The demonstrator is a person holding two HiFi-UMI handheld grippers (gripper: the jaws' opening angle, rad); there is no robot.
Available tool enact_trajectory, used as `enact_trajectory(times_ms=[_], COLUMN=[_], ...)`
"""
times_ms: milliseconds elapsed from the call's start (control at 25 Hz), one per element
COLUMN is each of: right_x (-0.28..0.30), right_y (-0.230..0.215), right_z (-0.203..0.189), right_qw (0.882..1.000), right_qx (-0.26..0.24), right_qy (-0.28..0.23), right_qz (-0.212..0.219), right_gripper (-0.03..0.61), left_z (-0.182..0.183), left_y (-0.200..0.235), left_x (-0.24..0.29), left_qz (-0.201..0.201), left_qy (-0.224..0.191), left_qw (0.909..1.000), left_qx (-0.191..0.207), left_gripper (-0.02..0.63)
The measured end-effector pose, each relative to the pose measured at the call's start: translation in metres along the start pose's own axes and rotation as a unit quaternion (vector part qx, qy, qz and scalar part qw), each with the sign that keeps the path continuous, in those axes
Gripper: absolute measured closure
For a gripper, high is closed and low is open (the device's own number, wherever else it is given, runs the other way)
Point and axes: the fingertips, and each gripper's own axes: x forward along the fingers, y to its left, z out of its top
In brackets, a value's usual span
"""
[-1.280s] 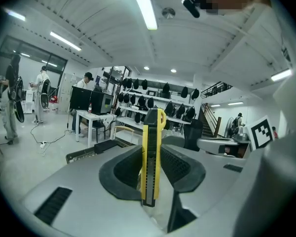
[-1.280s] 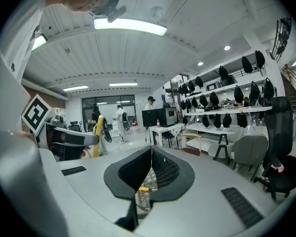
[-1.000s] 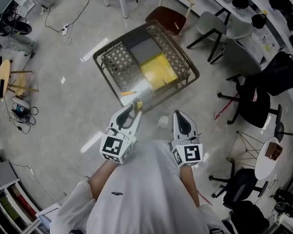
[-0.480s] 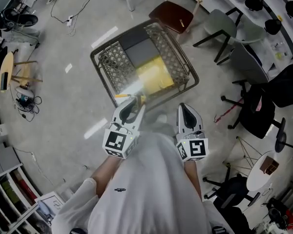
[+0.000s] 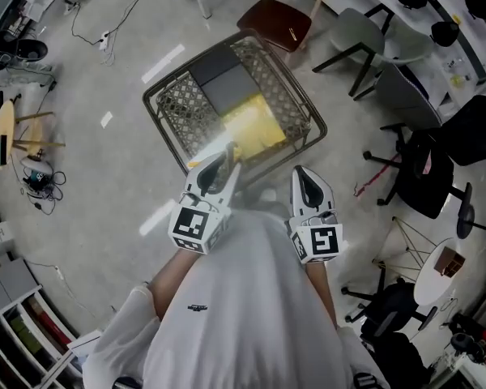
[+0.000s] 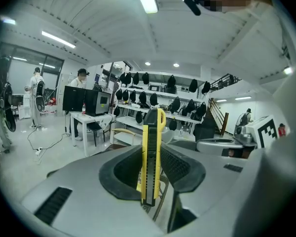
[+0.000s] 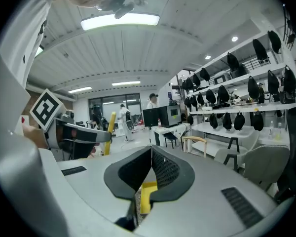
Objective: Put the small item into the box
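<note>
Delivery is not yet made: the yellow utility knife [image 6: 152,152] is clamped upright in the left gripper [image 5: 227,159], by the near rim of the wire box [image 5: 282,91]. The right gripper [image 7: 150,154] is closed on nothing. Lowering and release are judged to remain.

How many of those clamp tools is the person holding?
2. The left gripper is shut on a yellow utility knife; the right gripper, beside it, is shut and empty. None seems hidden.
</note>
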Motion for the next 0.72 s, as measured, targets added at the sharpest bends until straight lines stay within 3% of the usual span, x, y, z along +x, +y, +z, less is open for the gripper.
enact_trajectory(times_ms=[320,720], right_x=[0.022,0.044], right_y=[-0.013,-0.023], right_z=[-0.007,-0.047], right_qw=[1.000,0.999], right_qx=[-0.001,0.025], right_qy=[0.007,0.039], right_qz=[-0.005,0.005], right_gripper=[0.578,0.578], left_z=[-0.022,-0.062], left_y=[0.009,0.023], left_x=[0.029,0.089], left_qz=[-0.013,-0.022], left_qy=[0.035,0.060], left_qw=[0.9993,0.9974], left_qx=[0.003,-0.033], left_gripper=[0.503,0.503])
